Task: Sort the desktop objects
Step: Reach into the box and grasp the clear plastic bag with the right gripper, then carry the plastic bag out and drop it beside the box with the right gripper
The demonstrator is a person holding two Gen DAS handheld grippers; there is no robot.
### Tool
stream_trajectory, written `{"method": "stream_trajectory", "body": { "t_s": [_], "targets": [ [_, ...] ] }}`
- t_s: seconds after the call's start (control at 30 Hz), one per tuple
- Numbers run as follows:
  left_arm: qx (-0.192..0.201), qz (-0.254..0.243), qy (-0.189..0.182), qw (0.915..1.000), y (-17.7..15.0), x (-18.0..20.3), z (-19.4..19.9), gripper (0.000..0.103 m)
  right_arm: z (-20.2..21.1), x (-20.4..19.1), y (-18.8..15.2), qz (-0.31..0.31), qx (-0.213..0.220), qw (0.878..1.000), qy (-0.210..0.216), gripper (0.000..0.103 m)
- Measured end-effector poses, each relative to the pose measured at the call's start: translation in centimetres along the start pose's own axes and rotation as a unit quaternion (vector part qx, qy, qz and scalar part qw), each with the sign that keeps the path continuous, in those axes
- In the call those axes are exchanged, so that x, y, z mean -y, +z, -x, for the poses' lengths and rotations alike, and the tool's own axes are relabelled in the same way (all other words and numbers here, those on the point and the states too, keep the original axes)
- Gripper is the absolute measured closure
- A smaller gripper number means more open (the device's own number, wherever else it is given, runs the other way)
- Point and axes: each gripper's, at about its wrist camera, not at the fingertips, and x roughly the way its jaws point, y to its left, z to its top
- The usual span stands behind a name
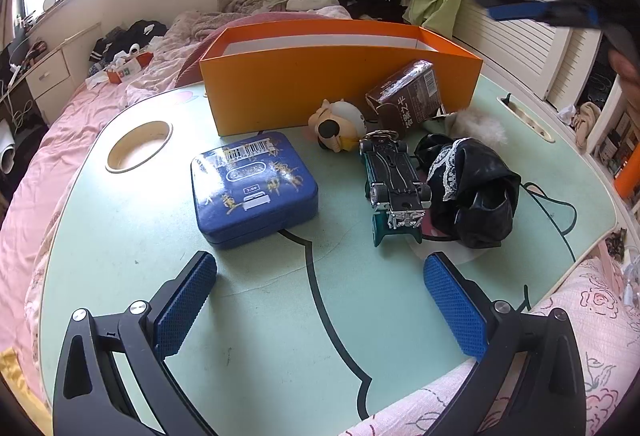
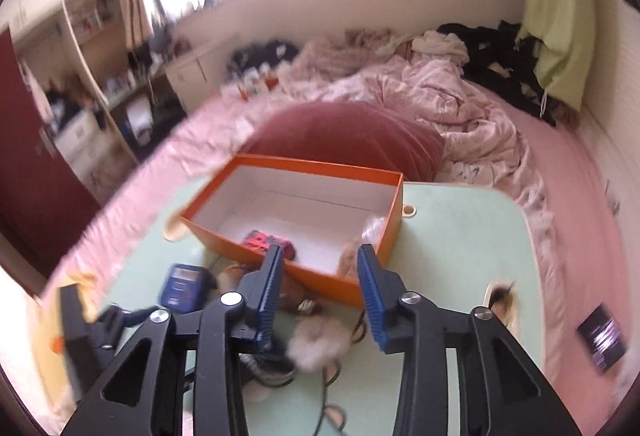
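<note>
My right claw (image 2: 319,288) hangs empty, narrowed, above the orange box (image 2: 296,272); next pick: the toy car (image 1: 394,184) just before it.

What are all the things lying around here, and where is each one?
Box: one, orange, far side of the table, open.
Tin: one, blue, in front of the box.
Toy car: one, green, upside down, right of the tin.
Carton: one, brown, against the box.
Figurine: one, cream, beside the carton.
Cloth: one, black, right of the car.
Table: one, pale green.
Left gripper: jaws wide, empty.
Right gripper: raised, jaws empty.
</note>
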Motion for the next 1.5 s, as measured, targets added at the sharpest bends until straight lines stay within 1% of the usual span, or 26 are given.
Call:
{"method": "stream_trajectory", "body": {
  "t_s": [0.07, 0.1, 0.13, 0.2, 0.23, 0.3, 0.37, 0.43, 0.5, 0.53, 0.6, 0.63, 0.7, 0.73, 0.77, 0.87, 0.93, 1.0, 1.07, 1.13, 1.23, 1.33, 1.4, 1.43, 1.47, 1.5],
  "targets": [
    [0.000, 0.000, 0.000, 1.0000, 0.0, 0.0, 0.0, 0.000, -3.7, -0.6, 1.9, 0.022, -0.067, 0.997, -0.021, 0.074],
    [0.000, 0.000, 0.000, 1.0000, 0.0, 0.0, 0.0, 0.000, -5.6, -0.8, 2.6, 0.027, -0.101, 0.994, -0.026, 0.078],
    [0.001, 0.000, -0.001, 1.0000, 0.0, -0.1, 0.0, 0.000, -7.2, -0.8, 3.0, 0.028, -0.128, 0.991, -0.033, 0.087],
    [0.001, 0.000, -0.001, 1.0000, 0.0, -0.1, 0.0, 0.000, -9.1, -0.7, 3.2, 0.032, -0.156, 0.986, -0.057, 0.089],
    [0.001, 0.000, -0.002, 1.0000, 0.0, -0.1, -0.1, 0.000, -10.1, -0.8, 3.6, 0.038, -0.168, 0.982, -0.083, 0.089],
    [0.002, 0.000, -0.003, 1.0000, 0.0, -0.1, -0.1, 0.000, -11.4, -0.9, 3.6, 0.048, -0.179, 0.973, -0.139, 0.088],
    [0.002, -0.001, -0.002, 1.0000, 0.0, -0.1, -0.1, 0.000, -12.7, -1.0, 3.7, 0.063, -0.194, 0.964, -0.170, 0.086],
    [0.003, -0.001, -0.002, 1.0000, 0.0, 0.0, -0.2, 0.000, -14.2, -1.1, 3.5, 0.076, -0.224, 0.954, -0.183, 0.083],
    [0.003, -0.002, -0.002, 1.0000, 0.0, 0.0, -0.2, 0.000, -15.3, -1.6, 3.3, 0.098, -0.234, 0.944, -0.210, 0.073],
    [0.003, -0.001, -0.002, 1.0000, 0.0, 0.0, -0.2, 0.000, -15.8, -1.7, 3.2, 0.103, -0.236, 0.940, -0.223, 0.065],
    [0.004, -0.002, -0.002, 1.0000, 0.0, 0.0, -0.1, 0.000, -16.7, -1.8, 2.8, 0.119, -0.236, 0.933, -0.245, 0.061],
    [0.004, -0.003, -0.002, 1.0000, 0.0, 0.0, -0.1, 0.000, -17.0, -1.8, 2.6, 0.128, -0.234, 0.930, -0.253, 0.060],
    [0.005, -0.002, -0.002, 1.0000, 0.0, 0.1, -0.1, 0.000, -17.0, -1.7, 2.6, 0.139, -0.226, 0.928, -0.261, 0.064],
    [0.005, -0.002, -0.002, 1.0000, 0.0, 0.1, -0.2, 0.000, -17.1, -1.6, 2.7, 0.147, -0.223, 0.925, -0.271, 0.076],
    [0.005, -0.003, -0.002, 1.0000, 0.0, 0.1, -0.1, 0.000, -16.7, -1.4, 2.8, 0.147, -0.220, 0.926, -0.269, 0.079],
    [0.005, -0.002, -0.002, 1.0000, 0.0, 0.1, -0.2, 0.000, -14.8, -0.7, 3.5, 0.107, -0.197, 0.953, -0.204, 0.081],
    [0.005, -0.002, -0.002, 1.0000, 0.0, 0.1, -0.2, 0.000, -13.3, -0.4, 4.0, 0.083, -0.171, 0.967, -0.172, 0.081],
    [0.005, -0.002, -0.002, 1.0000, 0.0, 0.1, -0.2, 0.000, -10.6, -0.2, 4.4, 0.062, -0.141, 0.982, -0.105, 0.081],
    [0.005, -0.002, -0.002, 1.0000, 0.0, 0.1, -0.2, 0.000, -7.8, -0.6, 4.1, 0.043, -0.115, 0.992, -0.042, 0.081],
    [0.005, -0.002, -0.002, 1.0000, 0.0, 0.1, -0.3, 0.000, -4.5, -1.5, 3.0, 0.038, -0.083, 0.996, 0.013, 0.081],
    [0.005, -0.002, -0.002, 1.0000, -0.1, 0.1, -0.2, 0.000, -1.6, -3.5, 0.6, 0.049, -0.055, 0.995, 0.064, 0.079],
    [0.005, -0.002, -0.002, 1.0000, -0.1, 0.1, -0.2, 0.000, -1.7, -4.6, -2.2, 0.059, -0.057, 0.992, 0.092, 0.077],
    [0.005, -0.002, -0.002, 1.0000, -0.1, 0.1, -0.2, 0.000, -2.3, -4.5, -3.6, 0.055, -0.060, 0.991, 0.104, 0.069],
    [0.005, -0.002, -0.002, 1.0000, -0.1, 0.1, -0.2, 0.000, -2.6, -4.2, -4.0, 0.048, -0.054, 0.991, 0.112, 0.055],
    [0.005, -0.002, -0.002, 1.0000, -0.1, 0.1, -0.2, 0.000, -2.4, -3.6, -4.5, 0.035, -0.039, 0.991, 0.119, 0.035],
    [0.005, -0.001, -0.002, 1.0000, -0.1, 0.1, -0.2, 0.000, -2.1, -2.9, -5.0, 0.019, -0.019, 0.992, 0.124, 0.027]
  ]
}}
